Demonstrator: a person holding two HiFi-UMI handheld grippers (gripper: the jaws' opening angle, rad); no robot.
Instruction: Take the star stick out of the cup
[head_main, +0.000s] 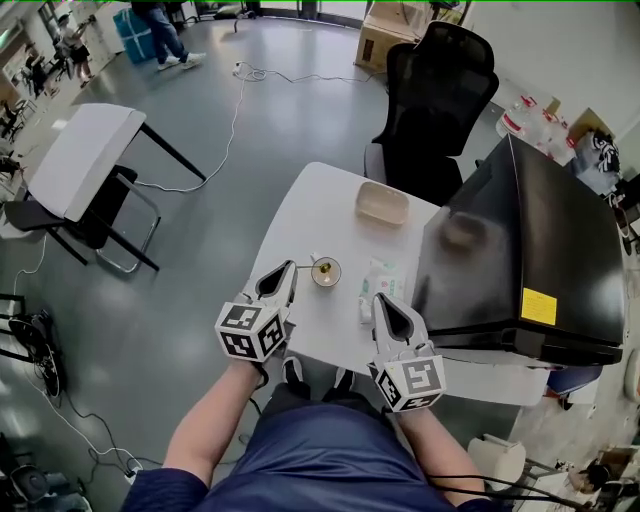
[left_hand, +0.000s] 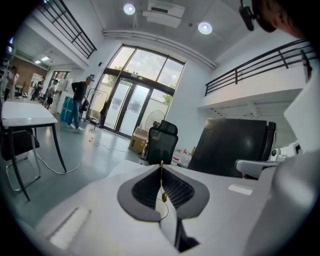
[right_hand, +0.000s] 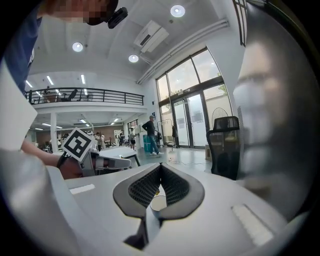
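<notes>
Left gripper (head_main: 289, 267) fingers pinch star stick (left_hand: 161, 176) over cup (head_main: 337, 273); right gripper (head_main: 381, 299) fingers pressed together.

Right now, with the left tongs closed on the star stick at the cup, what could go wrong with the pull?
1. The cup stands free. The right gripper is shut beside it, not on it, so a sideways pull by the left gripper could tip or drag it.
2. The star stick is thin and pinched near the tong tips, so it may slip or pivot.
</notes>
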